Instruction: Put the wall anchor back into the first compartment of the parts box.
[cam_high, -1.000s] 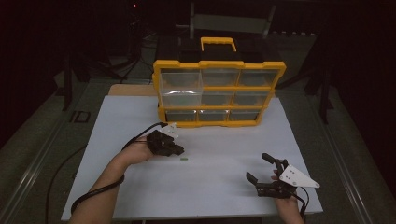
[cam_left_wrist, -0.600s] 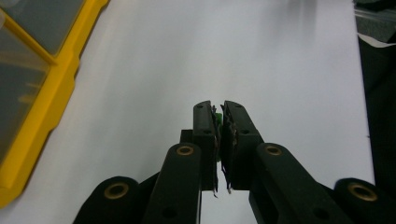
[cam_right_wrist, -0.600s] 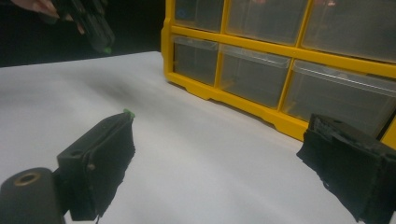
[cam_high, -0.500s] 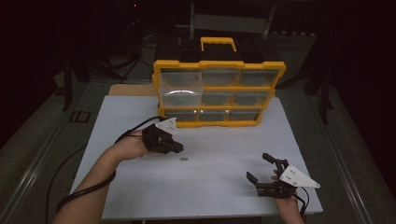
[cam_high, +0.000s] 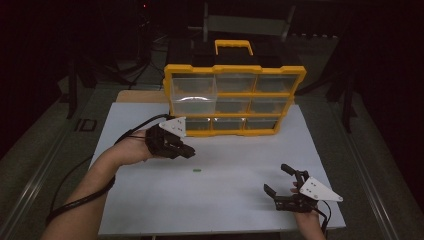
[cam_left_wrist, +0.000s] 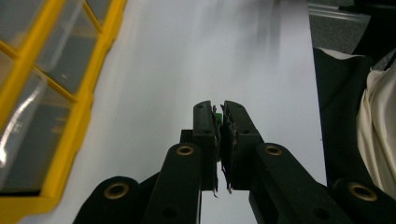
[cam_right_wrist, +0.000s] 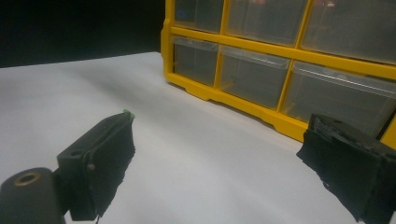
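Pinched between the fingers (cam_left_wrist: 205, 130) of the left gripper (cam_left_wrist: 219, 112): a small green piece (cam_left_wrist: 218, 117), showing as a mere sliver at the very tips. Fingers all but together, shut on it and held clear above the white worktop (cam_high: 150, 210).

Judging by its size, weighs next to nothing and looks stiff rather than soft. Probably smooth too, so liable to squirt out sideways or twist if squeezed off-centre. Best taken across its 2 broadest faces, deep enough between the pads to sit square, with only light pressure. Material too small to tell.

Lying flat on the worktop, below and just ahead of the left fingertips in the high view: a second small green piece (cam_high: 196, 170), apart from both grippers. Sits low, so needs the fingertips brought right down to the surface on either side of it.

Beyond the left fingers, standing upright: a yellow plastic organiser with clear drawers (cam_high: 235, 95).

Right gripper (cam_high: 276, 178) resting low near the front edge of the worktop, fingers spread wide with nothing between them.

Counted:
- 2 small green pieces: 1 gripped, 1 loose.
- 1 organiser, with 9 drawers in 3 rows of 3.
- 2 grippers.
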